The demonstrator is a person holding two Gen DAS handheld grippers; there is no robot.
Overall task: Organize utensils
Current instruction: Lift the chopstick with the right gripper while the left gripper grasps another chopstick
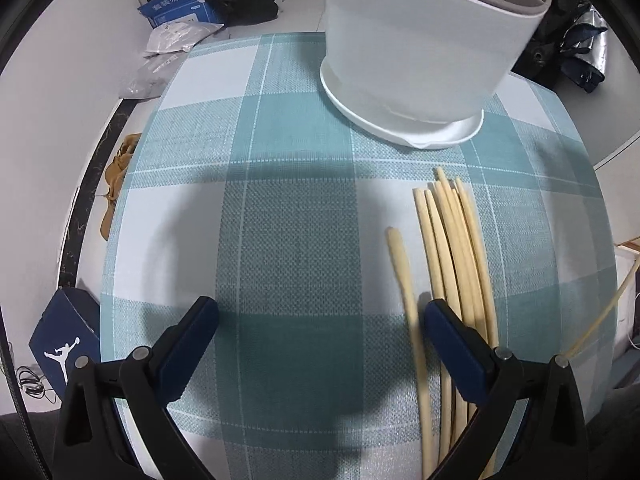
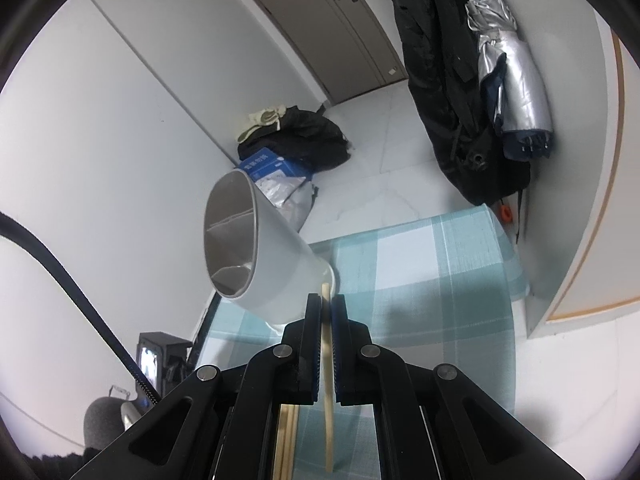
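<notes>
While the left gripper (image 1: 320, 316) hung over the checked tablecloth (image 1: 288, 216) with its jaws spread wide and nothing between them, a bundle of pale chopsticks (image 1: 460, 248) lay on the cloth to the right, running under its right finger, with one more chopstick (image 1: 404, 280) lying apart just left of that finger. At the far edge of the cloth stood the white utensil holder (image 1: 420, 40) on its white saucer (image 1: 400, 128). The right gripper (image 2: 327, 304) was clamped tight on a single chopstick (image 2: 329, 400), whose tip poked out beyond the pads just beside the holder's base.
</notes>
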